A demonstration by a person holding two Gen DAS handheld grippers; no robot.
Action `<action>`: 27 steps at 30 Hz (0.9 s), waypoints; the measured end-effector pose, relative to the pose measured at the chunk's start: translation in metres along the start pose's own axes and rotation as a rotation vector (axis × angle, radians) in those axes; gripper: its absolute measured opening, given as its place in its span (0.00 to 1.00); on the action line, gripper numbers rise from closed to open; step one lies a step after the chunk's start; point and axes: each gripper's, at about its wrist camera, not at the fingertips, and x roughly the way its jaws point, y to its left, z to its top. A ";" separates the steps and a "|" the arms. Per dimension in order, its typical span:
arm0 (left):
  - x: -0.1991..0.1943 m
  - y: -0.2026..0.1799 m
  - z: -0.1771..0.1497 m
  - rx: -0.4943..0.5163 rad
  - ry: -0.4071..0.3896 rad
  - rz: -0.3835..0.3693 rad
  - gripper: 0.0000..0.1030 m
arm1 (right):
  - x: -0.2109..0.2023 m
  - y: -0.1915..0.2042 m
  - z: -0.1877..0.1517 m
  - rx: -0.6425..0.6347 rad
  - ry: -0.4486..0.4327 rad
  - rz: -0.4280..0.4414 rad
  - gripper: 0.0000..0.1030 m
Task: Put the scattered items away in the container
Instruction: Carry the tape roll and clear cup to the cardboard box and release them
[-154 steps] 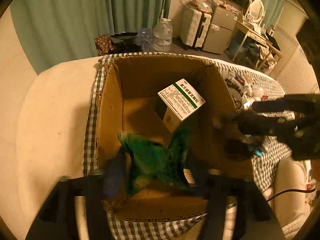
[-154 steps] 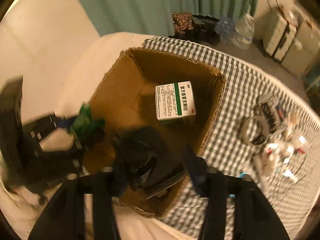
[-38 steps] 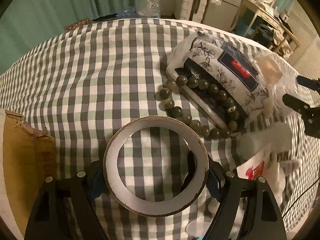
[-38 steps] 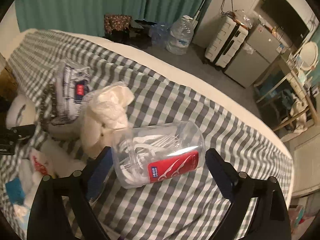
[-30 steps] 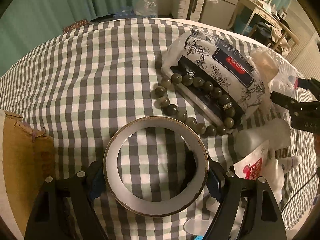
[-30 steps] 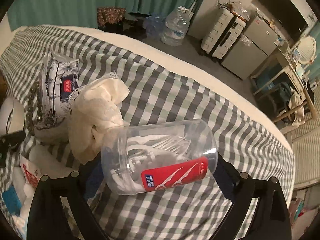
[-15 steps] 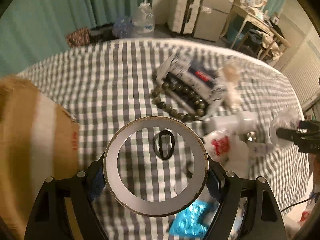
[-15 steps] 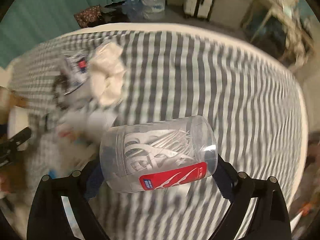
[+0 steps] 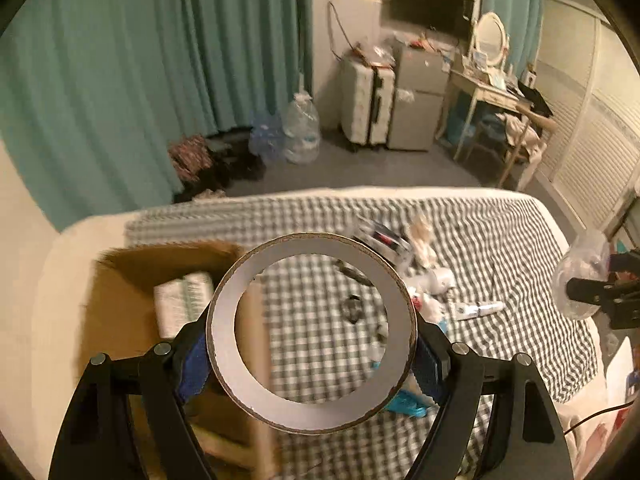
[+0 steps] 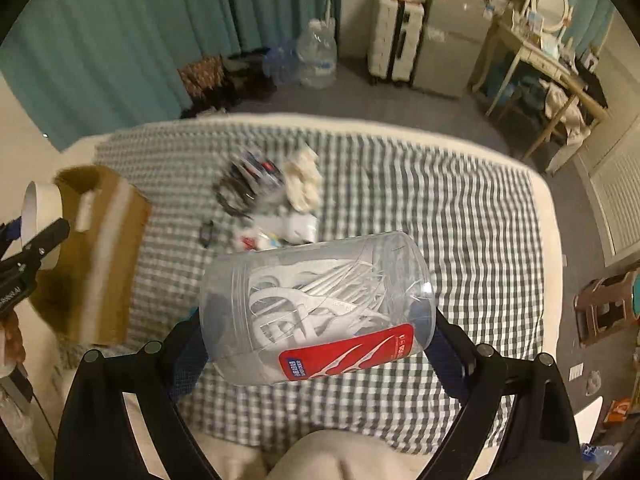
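The left gripper (image 9: pixel 312 364) is gripping a tape roll (image 9: pixel 311 332), the right gripper (image 10: pixel 316 344) a clear jar (image 10: pixel 316 308) (both aloft); next, releasing them over the cardboard box (image 9: pixel 132 292).

Lifted well clear of the green-and-white checked bed cover (image 9: pixel 500 240) — grey cardboard tape ring (image 9: pixel 310 330) in the left gripper (image 9: pixel 312 354), clear plastic jar with a red label (image 10: pixel 316 308) in the right gripper (image 10: pixel 316 344). Now seen from high above, scattered items small below. Brown cardboard box (image 9: pixel 132 280) back in both views — under the ring's left side.
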 end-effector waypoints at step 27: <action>0.037 0.199 -0.107 -0.175 0.085 0.007 0.81 | 0.056 0.343 0.033 -0.121 0.066 0.134 0.91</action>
